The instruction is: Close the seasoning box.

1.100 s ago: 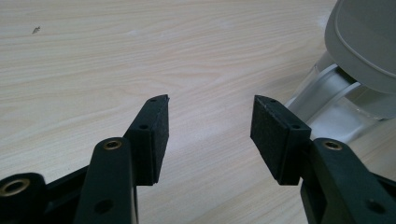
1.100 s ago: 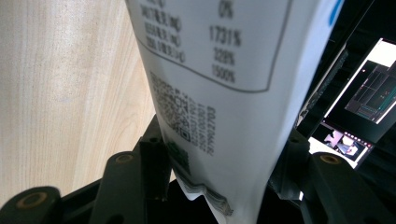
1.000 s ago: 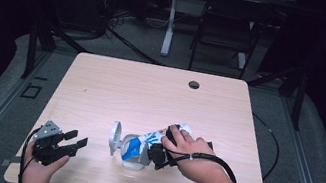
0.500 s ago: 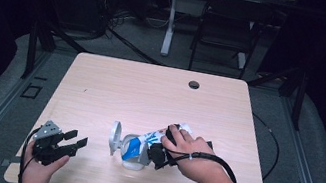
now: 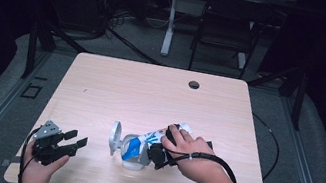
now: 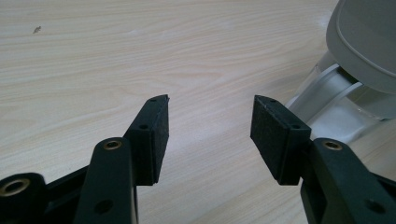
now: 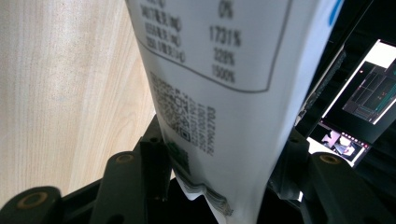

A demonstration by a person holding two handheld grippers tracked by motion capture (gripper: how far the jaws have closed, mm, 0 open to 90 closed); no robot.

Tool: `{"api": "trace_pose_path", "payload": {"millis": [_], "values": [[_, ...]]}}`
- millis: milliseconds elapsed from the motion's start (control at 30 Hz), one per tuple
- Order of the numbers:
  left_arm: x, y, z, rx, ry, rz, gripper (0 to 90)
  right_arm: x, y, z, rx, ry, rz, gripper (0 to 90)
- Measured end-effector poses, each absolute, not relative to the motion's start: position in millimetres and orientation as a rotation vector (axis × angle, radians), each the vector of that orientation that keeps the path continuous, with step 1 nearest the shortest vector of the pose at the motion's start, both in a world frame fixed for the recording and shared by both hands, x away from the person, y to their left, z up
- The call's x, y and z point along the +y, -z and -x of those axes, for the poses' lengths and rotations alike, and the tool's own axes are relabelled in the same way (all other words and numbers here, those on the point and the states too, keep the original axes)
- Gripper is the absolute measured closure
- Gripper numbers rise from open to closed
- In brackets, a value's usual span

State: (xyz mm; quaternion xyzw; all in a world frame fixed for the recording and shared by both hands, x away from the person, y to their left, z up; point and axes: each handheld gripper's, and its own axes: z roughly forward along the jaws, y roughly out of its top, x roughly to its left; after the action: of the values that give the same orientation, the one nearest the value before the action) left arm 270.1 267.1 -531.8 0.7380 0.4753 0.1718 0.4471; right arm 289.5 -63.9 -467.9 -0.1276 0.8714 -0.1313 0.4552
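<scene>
A white and blue printed pouch (image 5: 141, 143) lies tilted in my right gripper (image 5: 165, 144), its lower end over a clear container (image 5: 133, 163) with a grey lid (image 5: 115, 136) swung open to the left. In the right gripper view the pouch (image 7: 224, 84) sits between both jaws of my right gripper (image 7: 222, 140), which is shut on it. My left gripper (image 5: 77, 138) rests low at the table's front left, open, with nothing between its fingers. The left gripper view has my left gripper (image 6: 210, 109) over bare wood, with the container (image 6: 336, 98) and its lid (image 6: 369, 42) off to the right.
The light wooden table (image 5: 150, 94) has a small dark cable hole (image 5: 194, 85) near its far edge. Beyond it stand a chair (image 5: 225, 26) and a desk leg (image 5: 169, 21) on a dark floor. A lit screen (image 7: 364, 102) shows past the pouch.
</scene>
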Motion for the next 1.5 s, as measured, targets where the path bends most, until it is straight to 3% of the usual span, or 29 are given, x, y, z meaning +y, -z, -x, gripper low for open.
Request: {"api": "trace_pose_path", "payload": {"millis": [1500], "values": [[266.4, 533.8, -270.6, 1.178, -0.42, -1.839, 47.2, -63.2, 467.7, -289.4, 2.143, 0.326, 0.328, 50.2]]}}
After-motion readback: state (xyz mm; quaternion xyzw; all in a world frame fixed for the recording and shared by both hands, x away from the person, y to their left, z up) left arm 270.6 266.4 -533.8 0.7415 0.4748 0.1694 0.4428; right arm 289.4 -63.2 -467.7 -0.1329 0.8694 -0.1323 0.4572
